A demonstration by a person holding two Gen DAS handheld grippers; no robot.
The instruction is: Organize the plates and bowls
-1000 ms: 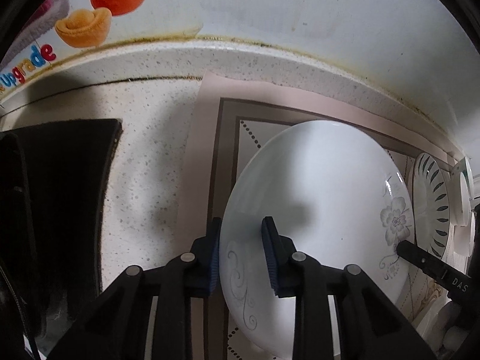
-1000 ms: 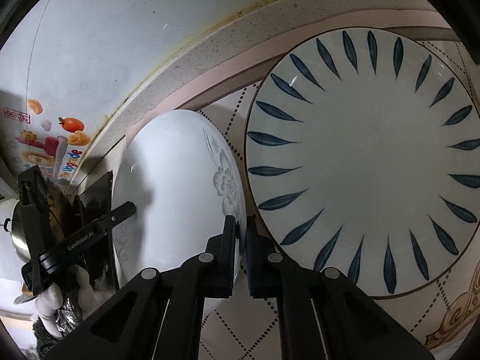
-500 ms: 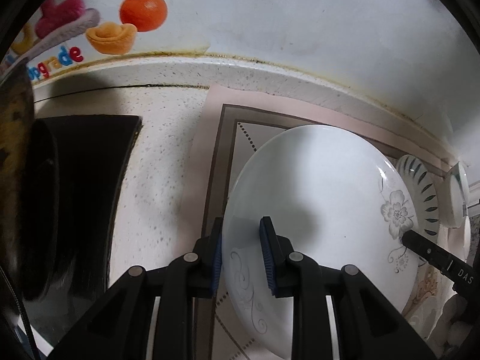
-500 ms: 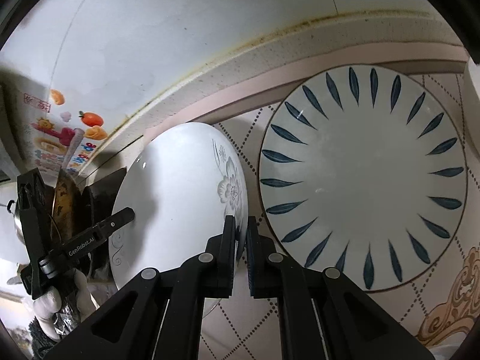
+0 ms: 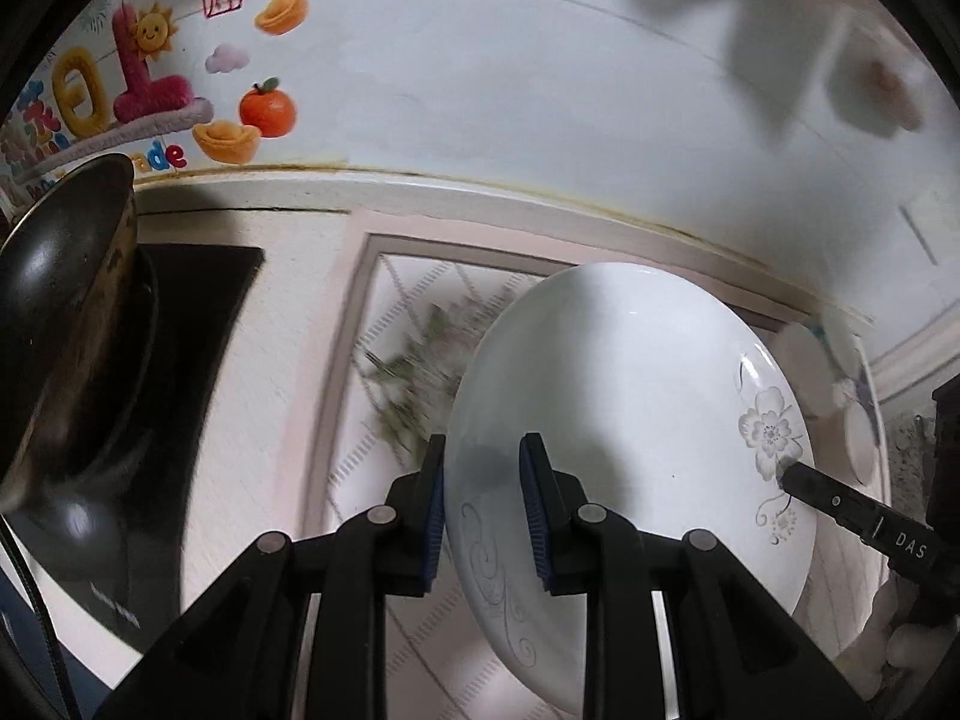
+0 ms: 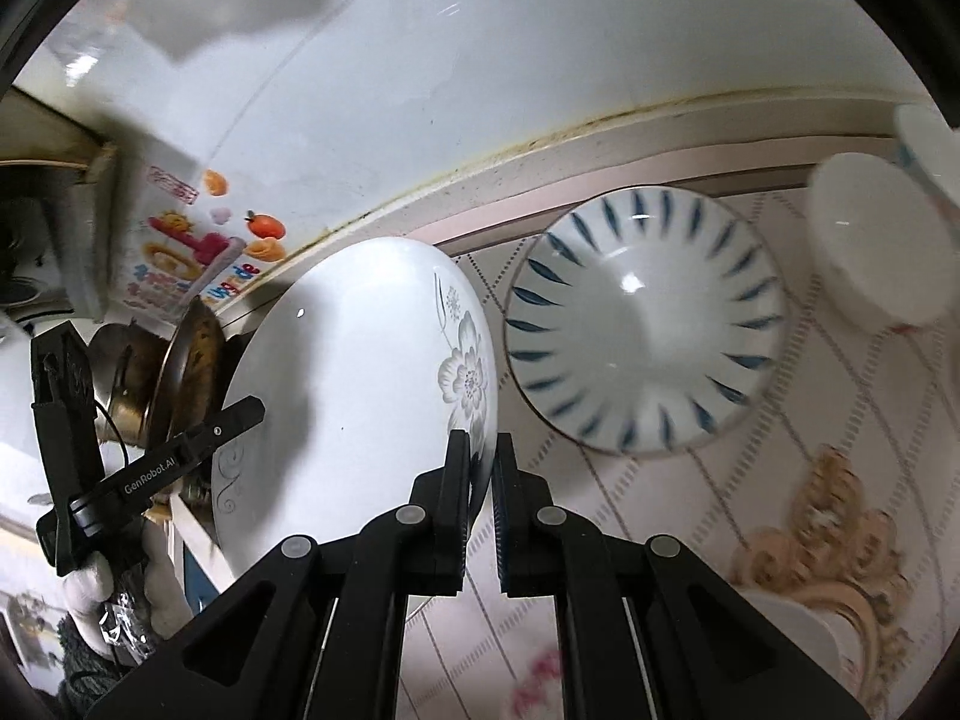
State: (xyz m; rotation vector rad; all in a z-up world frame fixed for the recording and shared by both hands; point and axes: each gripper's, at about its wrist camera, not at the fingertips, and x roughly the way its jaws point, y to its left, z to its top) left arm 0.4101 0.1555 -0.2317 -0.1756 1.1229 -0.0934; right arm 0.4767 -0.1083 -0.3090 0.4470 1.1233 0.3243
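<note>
Plate (image 5: 630, 420) with grey flower print hangs between our two grippers, lifted and tilted above the patterned mat (image 5: 396, 324) on the desk (image 5: 288, 276). We clamp its near rim in the left gripper (image 5: 483, 504), jaws closed on the edge, one finger above and one below. Our right gripper (image 6: 480, 468) pinches the opposite rim beside the printed flower, jaws nearly together on the thin edge. Right of the plate, a blue-leaf bowl (image 6: 645, 324) sits on the mat, and a plain white bowl (image 6: 876, 246) lies further right. Left of the plate stands a dark pan (image 5: 66, 312) on a black stove (image 5: 198, 324), below bright wall stickers (image 5: 150, 96).
</note>
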